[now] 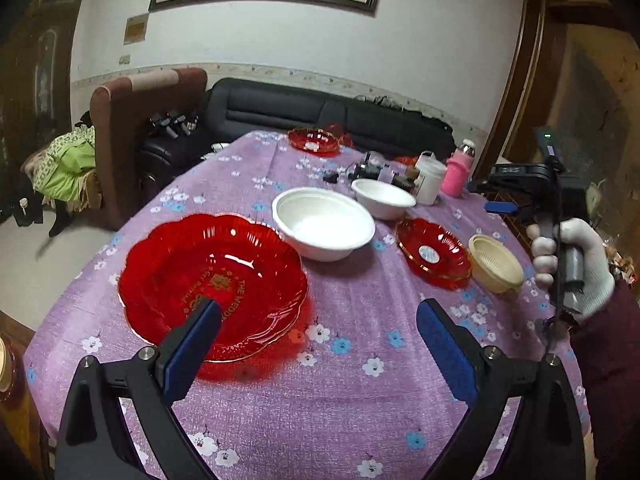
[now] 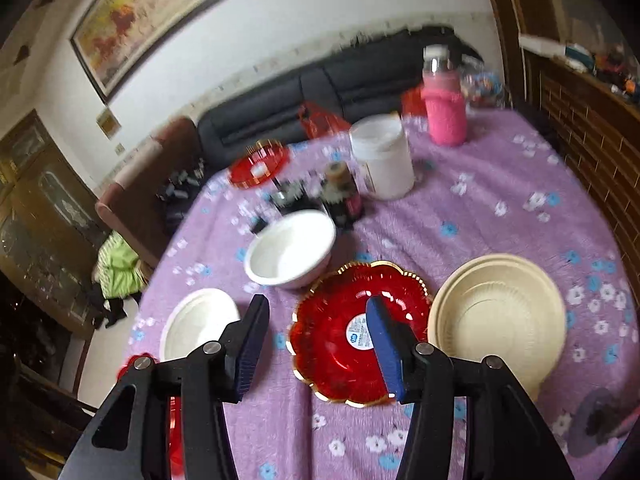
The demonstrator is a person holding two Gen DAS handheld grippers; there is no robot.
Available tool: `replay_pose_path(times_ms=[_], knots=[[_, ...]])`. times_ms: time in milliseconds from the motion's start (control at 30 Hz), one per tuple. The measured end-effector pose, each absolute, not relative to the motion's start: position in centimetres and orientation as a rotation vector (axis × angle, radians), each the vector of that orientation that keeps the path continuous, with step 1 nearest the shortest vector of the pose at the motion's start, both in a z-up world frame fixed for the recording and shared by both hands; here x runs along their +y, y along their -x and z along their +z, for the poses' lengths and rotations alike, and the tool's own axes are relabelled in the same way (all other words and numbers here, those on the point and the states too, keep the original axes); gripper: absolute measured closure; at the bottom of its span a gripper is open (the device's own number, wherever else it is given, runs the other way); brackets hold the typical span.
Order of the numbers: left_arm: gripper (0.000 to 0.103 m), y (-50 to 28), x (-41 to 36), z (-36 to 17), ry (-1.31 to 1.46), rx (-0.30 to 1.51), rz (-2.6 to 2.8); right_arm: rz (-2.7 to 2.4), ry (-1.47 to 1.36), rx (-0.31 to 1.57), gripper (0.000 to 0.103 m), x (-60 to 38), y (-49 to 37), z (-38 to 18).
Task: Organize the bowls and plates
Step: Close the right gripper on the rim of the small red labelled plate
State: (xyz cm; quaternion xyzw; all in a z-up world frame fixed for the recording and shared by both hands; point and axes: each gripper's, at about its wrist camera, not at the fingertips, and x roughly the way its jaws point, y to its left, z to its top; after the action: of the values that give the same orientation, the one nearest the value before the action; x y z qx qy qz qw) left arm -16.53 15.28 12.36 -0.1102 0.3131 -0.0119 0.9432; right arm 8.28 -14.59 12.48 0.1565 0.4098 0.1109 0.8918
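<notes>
In the left wrist view a large red scalloped plate lies near-left on the purple flowered tablecloth. Behind it stand a large white bowl and a smaller white bowl. A small red plate and a cream bowl lie to the right, another red plate at the far end. My left gripper is open and empty, its left finger over the large plate's near rim. My right gripper is open and empty above a small red gold-rimmed plate, beside cream plates and white bowls.
A white jar, a pink-sleeved bottle, a dark bottle and small dark items stand at the table's far part. A dark sofa and brown armchair lie beyond. A wooden cabinet borders the right.
</notes>
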Motion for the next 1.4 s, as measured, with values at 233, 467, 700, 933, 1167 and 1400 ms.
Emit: replay_pose_path(times_ms=[233,467,700,933,1167,1400], knots=[[0.005,14.7,14.7,11.1,0.208,0.684,-0.060,0.155,-0.259,0.970,0.049,-13.9,-13.1,6.8],[0.005,14.4,14.0,10.7,0.179,0.686,-0.080,0.063,-0.120,1.038,0.049,-14.7,-18.3,4.0],[0.005,14.3,13.3,10.3,0.164,0.699,-0.094,0.083,-0.037,1.106,0.086,-13.2,-19.7,2.3],[0.005,14.6,12.7,10.2,0.159,0.700,-0.110,0.143,-0.013,1.126,0.087,-11.8,-17.5,2.8],[0.005,14.9,12.8,10.1,0.155,0.704,-0.104,0.014,0.037,1.023,0.028,-13.6,-19.2,3.7],[0.005,15.1,13.3,10.0,0.167,0.712,-0.097,0.064,0.016,1.123,0.056,-13.5,-20.7,1.8]])
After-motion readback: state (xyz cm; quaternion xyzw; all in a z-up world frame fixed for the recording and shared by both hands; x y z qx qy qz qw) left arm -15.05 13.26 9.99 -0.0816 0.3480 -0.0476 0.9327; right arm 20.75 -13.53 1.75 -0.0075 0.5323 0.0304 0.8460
